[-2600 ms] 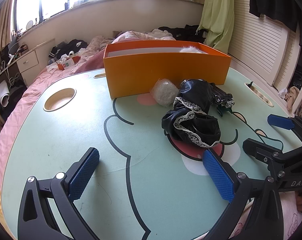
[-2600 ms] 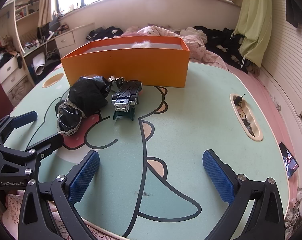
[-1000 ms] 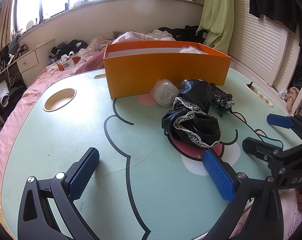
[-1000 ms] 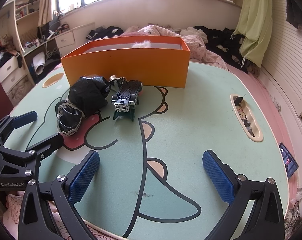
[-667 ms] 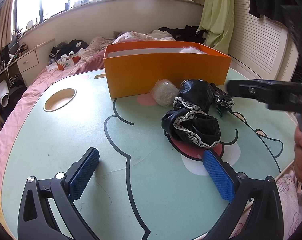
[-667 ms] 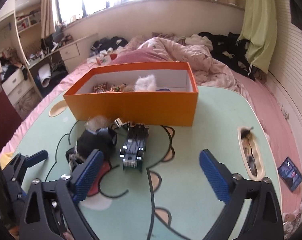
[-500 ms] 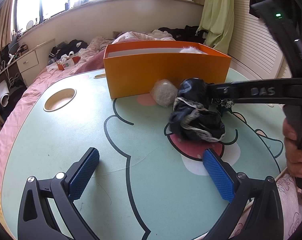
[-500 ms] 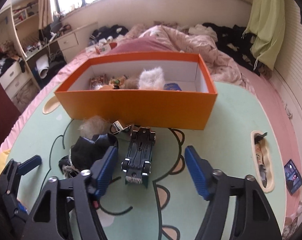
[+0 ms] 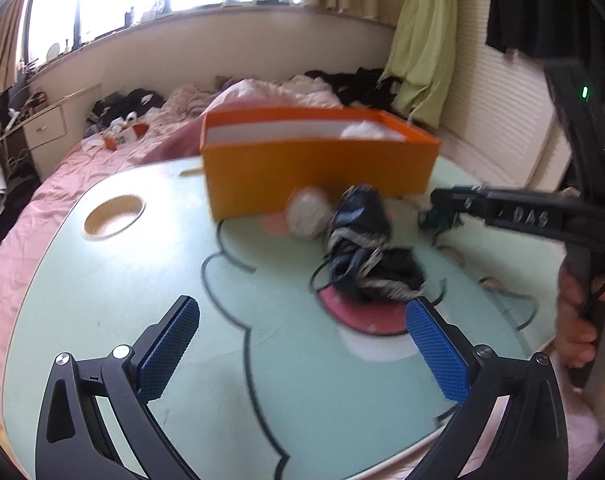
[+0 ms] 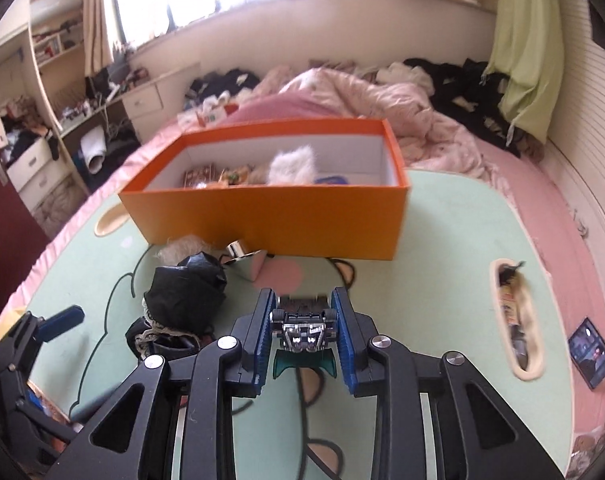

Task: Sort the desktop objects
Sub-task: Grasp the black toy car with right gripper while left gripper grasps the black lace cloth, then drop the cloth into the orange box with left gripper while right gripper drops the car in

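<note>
The right gripper (image 10: 304,330) had just been closing, and its blue pads stood clamped on the flanks of a small black toy car (image 10: 304,326) with a teal tail, in front of the orange box (image 10: 270,216). The grip looked narrow, on a hard, ridged body, so the likeliest failure was the car twisting or slipping out on its way to the box; a quick swing would cause it. Carried too low, it could also strike the near wall of the box rather than clear the rim. The box already held a white fluffy thing (image 10: 292,168) and some small oddments at its left end, so a careless drop might bounce off them.

The left gripper (image 9: 302,354) hung wide open and empty, well in front of the box. Between it and the box lay a crumpled black cloth with pale lace trim (image 9: 366,256), and a pale fuzzy ball (image 9: 308,216) touched the foot of the box; a small shiny metal piece (image 10: 242,262) also lay just before the box.

The desk (image 9: 122,280) was pale green with a cartoon figure in dark outline, a round cup recess left of the box and a slot of clutter to its right. Behind the box was a bed with pink bedding (image 10: 342,92), a bright window, drawers and a green curtain.
</note>
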The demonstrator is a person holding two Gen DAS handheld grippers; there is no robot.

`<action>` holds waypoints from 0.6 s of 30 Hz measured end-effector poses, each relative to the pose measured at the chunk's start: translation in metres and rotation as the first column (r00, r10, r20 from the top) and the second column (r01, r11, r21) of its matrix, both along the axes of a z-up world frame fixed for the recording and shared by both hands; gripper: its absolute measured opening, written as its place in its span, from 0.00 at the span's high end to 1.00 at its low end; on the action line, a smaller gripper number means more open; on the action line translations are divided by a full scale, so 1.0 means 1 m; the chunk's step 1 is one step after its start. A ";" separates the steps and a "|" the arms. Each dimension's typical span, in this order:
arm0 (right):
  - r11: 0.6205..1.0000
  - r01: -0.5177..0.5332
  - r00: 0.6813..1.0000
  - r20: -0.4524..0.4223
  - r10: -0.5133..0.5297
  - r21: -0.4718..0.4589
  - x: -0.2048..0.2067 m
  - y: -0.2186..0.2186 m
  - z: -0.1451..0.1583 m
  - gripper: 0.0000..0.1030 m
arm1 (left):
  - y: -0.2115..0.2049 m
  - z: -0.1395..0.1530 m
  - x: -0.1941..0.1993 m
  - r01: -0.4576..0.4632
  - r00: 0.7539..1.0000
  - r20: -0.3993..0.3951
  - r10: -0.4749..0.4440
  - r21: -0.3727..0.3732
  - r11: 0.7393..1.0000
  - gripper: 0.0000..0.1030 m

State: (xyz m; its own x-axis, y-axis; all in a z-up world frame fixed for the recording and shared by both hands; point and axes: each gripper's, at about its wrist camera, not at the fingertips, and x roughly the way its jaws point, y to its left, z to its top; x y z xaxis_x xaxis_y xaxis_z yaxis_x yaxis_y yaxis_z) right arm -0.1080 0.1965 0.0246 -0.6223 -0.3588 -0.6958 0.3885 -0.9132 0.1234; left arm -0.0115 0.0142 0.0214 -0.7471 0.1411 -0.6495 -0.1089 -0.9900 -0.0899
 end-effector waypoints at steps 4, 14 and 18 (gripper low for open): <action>0.998 0.040 0.999 -0.018 -0.041 -0.044 0.003 0.016 0.010 0.73 | 0.014 0.018 -0.023 0.072 0.997 0.000 -0.072 0.045 0.996 0.02; 0.996 0.043 0.998 -0.038 -0.046 -0.074 0.006 0.025 0.021 0.73 | 0.023 -0.007 -0.062 0.146 0.977 0.144 -0.157 0.089 0.985 0.69; 0.996 0.032 0.998 -0.051 -0.036 -0.088 0.004 0.027 0.029 0.73 | 0.007 -0.001 -0.047 0.151 0.979 0.116 -0.170 0.154 0.976 0.71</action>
